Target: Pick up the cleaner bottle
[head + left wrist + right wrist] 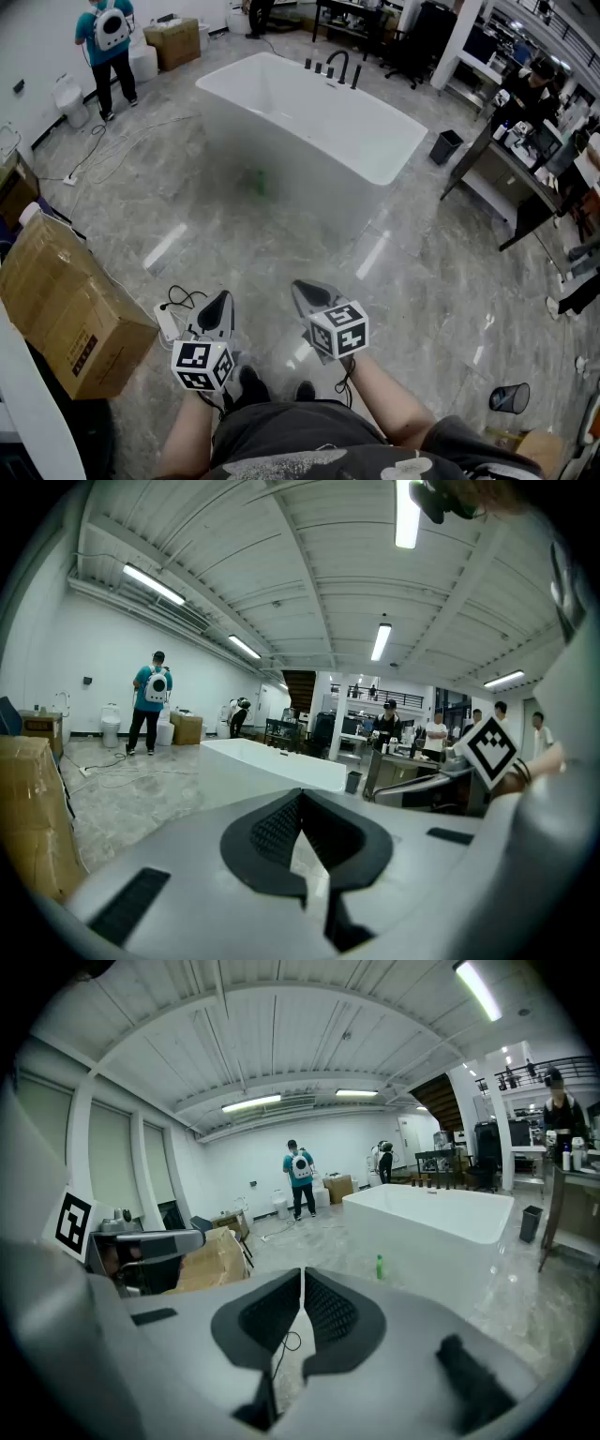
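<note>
1. The cleaner bottle (260, 180) is small and green. It stands upright on the grey marble floor (422, 272), just beside the near wall of the white bathtub (319, 112). It is blurred in the head view and sharper in the right gripper view.
2. Seen from the two grippers, the bottle lies at 12 o'clock, well apart from both.
3. The left gripper (223, 300) is held low in front of the person. Its fingers (267, 832) are closed tip to tip with nothing between them.
4. The right gripper (302, 289) sits beside it at 3 o'clock. Its fingers (262, 1321) are pressed together and empty, and they point toward the bathtub.
5. A cardboard box (70, 309) is at 9 o'clock of the left gripper. A white power strip (167, 323) with a dark cable lies on the floor between box and gripper.
6. A person in a teal top with a white backpack (105, 42) stands at 11 o'clock, far across the room.
7. A dark bin (446, 146) is at 2 o'clock, past the right end of the bathtub.
</note>
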`<state>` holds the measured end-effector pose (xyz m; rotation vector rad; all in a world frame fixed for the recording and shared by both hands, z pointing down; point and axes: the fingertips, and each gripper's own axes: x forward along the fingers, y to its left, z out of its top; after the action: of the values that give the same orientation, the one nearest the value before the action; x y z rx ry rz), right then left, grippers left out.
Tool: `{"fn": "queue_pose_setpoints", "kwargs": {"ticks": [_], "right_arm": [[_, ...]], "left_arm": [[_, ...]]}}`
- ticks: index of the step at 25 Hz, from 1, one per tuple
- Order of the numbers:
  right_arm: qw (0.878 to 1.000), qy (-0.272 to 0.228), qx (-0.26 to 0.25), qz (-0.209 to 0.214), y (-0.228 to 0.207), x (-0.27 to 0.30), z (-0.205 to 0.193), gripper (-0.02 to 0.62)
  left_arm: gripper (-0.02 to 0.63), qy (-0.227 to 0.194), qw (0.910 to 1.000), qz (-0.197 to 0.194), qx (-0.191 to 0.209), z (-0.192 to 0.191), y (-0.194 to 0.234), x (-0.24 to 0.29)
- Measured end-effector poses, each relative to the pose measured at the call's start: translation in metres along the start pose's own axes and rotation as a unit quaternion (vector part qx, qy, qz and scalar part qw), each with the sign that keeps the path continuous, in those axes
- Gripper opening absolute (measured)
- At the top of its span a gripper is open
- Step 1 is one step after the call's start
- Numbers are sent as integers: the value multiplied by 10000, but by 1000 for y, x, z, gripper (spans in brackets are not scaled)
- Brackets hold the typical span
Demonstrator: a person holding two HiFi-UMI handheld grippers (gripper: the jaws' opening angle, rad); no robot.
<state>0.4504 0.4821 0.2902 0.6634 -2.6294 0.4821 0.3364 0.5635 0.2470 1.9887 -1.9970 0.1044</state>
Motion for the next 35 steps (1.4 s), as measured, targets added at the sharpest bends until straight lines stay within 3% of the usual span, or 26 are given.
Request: {"fn": "queue_pose_setpoints", "kwargs": {"ticks": [5,12,17,21,24,35], "right_arm": [[10000,17,-9,-12,-4,-6,-5,32],[9999,87,-58,3,0,-5,-11,32],[9999,141,-44,-44,3,2,-14,32],[9997,6,-114,202,16,7,-4,32],[9998,-28,-153,-124,12,15,7,32],[9947,-220,623,-788,20,54,3,34]], "left_arm": [[14,-57,9999,-89,-105,-1,-10,0],[14,-77,9985,-287,459,5,-14,-2],[14,-88,9992,-312,247,2,1,-1],[14,-265,9985,-481,-88,4,13,-4],[14,-249,9986,-455,-93,9,33,-4],[14,-158,9965,-812,88,14,100,1]]}}
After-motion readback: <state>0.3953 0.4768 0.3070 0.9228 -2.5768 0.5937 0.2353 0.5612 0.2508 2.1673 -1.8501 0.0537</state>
